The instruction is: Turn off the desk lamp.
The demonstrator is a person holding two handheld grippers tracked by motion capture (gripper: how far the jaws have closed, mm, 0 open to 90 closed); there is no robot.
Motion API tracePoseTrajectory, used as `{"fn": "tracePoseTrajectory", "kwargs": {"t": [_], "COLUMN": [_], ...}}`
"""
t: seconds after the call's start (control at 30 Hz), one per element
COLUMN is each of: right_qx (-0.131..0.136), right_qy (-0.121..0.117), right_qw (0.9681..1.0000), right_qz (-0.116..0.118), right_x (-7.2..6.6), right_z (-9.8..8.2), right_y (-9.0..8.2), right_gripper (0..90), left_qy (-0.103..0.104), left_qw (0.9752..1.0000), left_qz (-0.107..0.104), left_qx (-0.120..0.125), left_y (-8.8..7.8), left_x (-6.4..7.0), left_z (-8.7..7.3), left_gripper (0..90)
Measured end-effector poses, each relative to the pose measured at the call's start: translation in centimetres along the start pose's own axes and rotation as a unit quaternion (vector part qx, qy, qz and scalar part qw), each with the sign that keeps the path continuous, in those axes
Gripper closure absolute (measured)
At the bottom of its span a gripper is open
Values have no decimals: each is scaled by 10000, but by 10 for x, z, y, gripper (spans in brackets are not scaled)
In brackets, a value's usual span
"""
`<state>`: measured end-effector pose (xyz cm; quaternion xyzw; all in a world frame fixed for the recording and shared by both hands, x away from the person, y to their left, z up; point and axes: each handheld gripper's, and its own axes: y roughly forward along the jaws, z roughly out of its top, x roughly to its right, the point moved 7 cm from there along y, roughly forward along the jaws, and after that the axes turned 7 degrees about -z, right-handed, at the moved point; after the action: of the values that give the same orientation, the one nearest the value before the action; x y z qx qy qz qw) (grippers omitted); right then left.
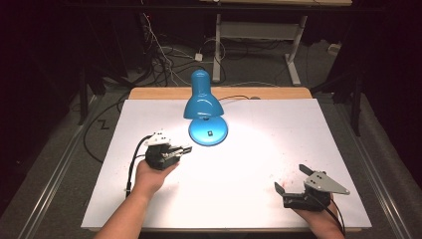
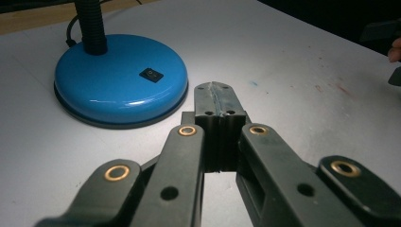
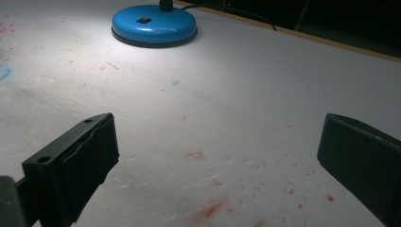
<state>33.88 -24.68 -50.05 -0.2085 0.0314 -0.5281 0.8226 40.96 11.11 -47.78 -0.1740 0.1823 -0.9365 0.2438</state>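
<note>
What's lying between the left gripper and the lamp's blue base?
Nothing: in the left gripper view, bare white table separates the shut left gripper from the lamp base.

Lit blue desk lamp [image 1: 204, 107], upright mid-table

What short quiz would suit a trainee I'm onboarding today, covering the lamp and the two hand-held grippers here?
1. True or false: the left hand-held gripper grips the lamp base.
2. Which hand-held gripper has its jaws wide apart?
A. left
B. right
3. What small black part sits on top of the lamp base?

Key
1. False: its jaws are shut on nothing, just short of the base.
2. B: the right hand-held gripper stands open over the white table sheet.
3. The rocker switch.
</note>
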Motion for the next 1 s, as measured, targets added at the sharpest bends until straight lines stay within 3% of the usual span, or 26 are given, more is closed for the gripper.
{"fn": "tracePoseTrajectory", "kwargs": {"t": [0.33,0.83,1.0], "right_qx": [13,40,34], "right_qy": [13,47,67], "right_qw": [10000,10000,10000], "right_qz": [-16,-20,-27], "right_x": [2,4,4], "right_z": [-1,0,0], "right_y": [-1,-2,-2], "right_gripper": [6,6,7], "left_qy": [-181,-124,-204], "left_qw": [9998,9996,9995], "left_qz": [112,192,207], "left_qx": [63,154,158], "left_y": [13,20,28], "left_x": [-17,-33,-40], "left_z": [2,19,20], "left_gripper": [878,878,879]}}
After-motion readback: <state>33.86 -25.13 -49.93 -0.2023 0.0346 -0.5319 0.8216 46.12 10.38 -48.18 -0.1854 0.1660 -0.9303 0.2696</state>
